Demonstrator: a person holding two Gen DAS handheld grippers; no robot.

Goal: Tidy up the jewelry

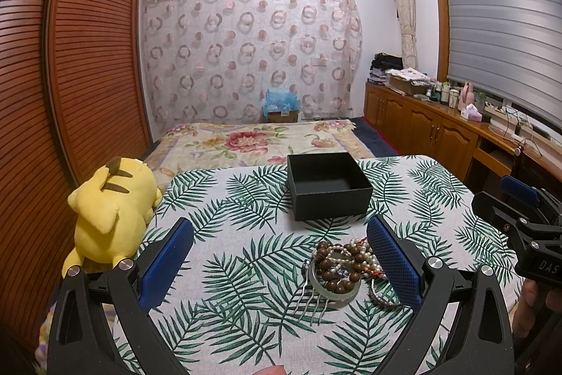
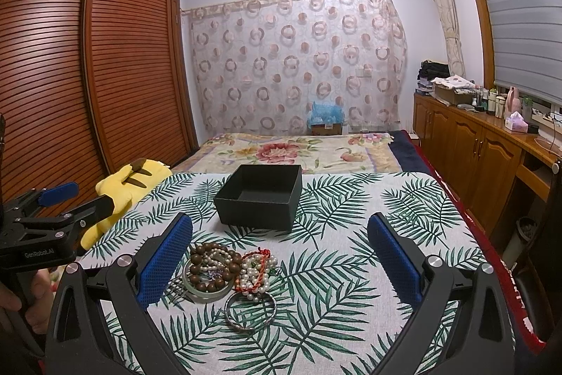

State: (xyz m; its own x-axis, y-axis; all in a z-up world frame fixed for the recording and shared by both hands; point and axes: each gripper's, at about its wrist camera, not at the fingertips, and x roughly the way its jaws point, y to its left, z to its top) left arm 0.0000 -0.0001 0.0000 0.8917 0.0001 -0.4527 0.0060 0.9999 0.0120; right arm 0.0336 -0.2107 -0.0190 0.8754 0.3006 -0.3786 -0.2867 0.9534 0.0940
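Note:
A heap of jewelry lies on the leaf-print tablecloth: a brown wooden bead bracelet [image 1: 337, 266] [image 2: 210, 264], a pale jade bangle [image 1: 333, 294] [image 2: 207, 292], pearl strands with a red cord [image 2: 254, 269], a silver bangle [image 2: 250, 310] and a metal hair comb [image 1: 311, 304]. Behind the heap stands an open, empty black box [image 1: 328, 185] [image 2: 260, 195]. My left gripper [image 1: 281, 264] is open and hovers over the heap's left side. My right gripper [image 2: 281, 264] is open too, with the heap near its left finger. Neither holds anything.
A yellow plush toy [image 1: 112, 213] [image 2: 130, 188] lies at the table's left edge. Beyond the table [image 2: 404, 199] is a bed with a floral blanket [image 1: 260, 139]. A wooden wardrobe stands left, wooden cabinets [image 2: 474, 146] with clutter right. A hand [image 1: 530, 308] holds the right gripper's handle.

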